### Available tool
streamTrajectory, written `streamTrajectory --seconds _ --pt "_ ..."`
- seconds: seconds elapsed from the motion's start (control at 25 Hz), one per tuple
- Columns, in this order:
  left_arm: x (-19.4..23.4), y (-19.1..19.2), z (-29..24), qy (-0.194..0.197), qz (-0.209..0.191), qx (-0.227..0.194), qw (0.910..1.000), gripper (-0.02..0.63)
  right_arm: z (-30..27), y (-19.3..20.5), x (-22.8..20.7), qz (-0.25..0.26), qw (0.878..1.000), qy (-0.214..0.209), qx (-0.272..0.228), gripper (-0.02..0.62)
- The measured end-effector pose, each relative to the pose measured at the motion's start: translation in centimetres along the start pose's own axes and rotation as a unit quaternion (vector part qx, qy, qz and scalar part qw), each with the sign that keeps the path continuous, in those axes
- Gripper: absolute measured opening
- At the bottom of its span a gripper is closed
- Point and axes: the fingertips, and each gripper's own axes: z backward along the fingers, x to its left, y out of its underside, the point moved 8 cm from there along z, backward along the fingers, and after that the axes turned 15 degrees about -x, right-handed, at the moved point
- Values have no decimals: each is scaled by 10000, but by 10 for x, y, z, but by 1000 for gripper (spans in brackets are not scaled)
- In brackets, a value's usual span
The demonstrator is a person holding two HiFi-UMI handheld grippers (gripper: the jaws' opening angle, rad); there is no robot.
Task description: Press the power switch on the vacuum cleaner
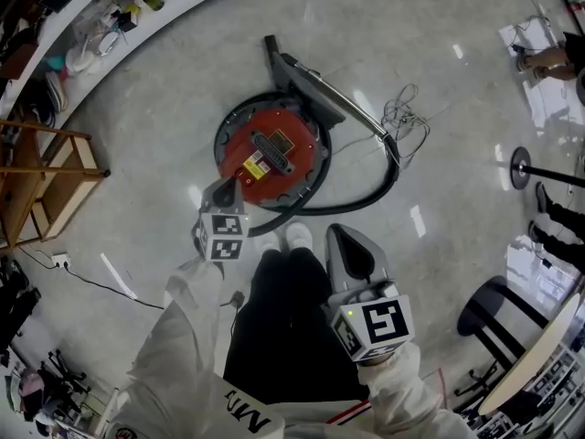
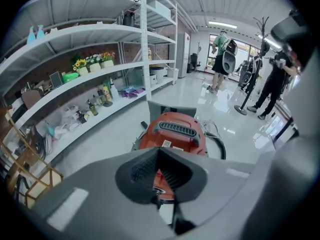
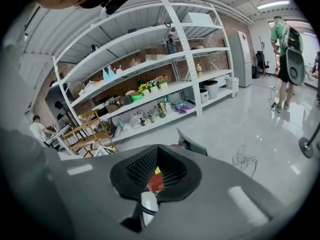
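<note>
A round red vacuum cleaner [image 1: 270, 149] stands on the pale floor, with a dark handle across its top and a yellow label [image 1: 253, 167]. I cannot pick out its power switch. Its black hose [image 1: 366, 193] curves round the right side to a grey nozzle [image 1: 306, 76]. My left gripper [image 1: 222, 193] is shut and empty, with its tips over the vacuum's near-left edge. In the left gripper view the vacuum cleaner [image 2: 172, 131] lies just beyond the left gripper [image 2: 158, 151]. My right gripper [image 1: 352, 245] is shut and empty, nearer my body, above the hose. The right gripper [image 3: 157, 149] hides most of the vacuum.
A loose power cord [image 1: 407, 122] lies right of the vacuum. A wooden rack [image 1: 46, 176] and long white shelves [image 2: 90, 64] line the left. A black chair [image 1: 494, 318] and a stand base [image 1: 519, 165] are at the right, where people stand. My shoes [image 1: 283, 236] touch the hose.
</note>
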Motion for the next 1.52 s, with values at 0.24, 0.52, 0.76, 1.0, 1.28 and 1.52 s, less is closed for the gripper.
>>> streamTrajectory --seconds 0.24,0.52,0.76,1.0,1.28,1.52 --pt "-3 14 -14 82 -115 289 9995 0 3 2 -8 -25 10000 73 -19 2" --pt "0 28 -27 130 -276 675 9973 0 7 4 -14 -88 9997 205 14 2" --pt "4 37 -35 160 -363 827 9958 0 5 7 -14 -134 9997 204 89 2" --pt "5 41 -41 172 -444 889 9949 0 3 7 -19 -158 9995 264 116 2" --pt "4 44 -44 212 -501 967 9938 0 3 8 -22 -143 9993 317 153 2" --pt "4 49 -45 243 -500 1031 9931 0 1 11 -17 -180 9992 303 177 2"
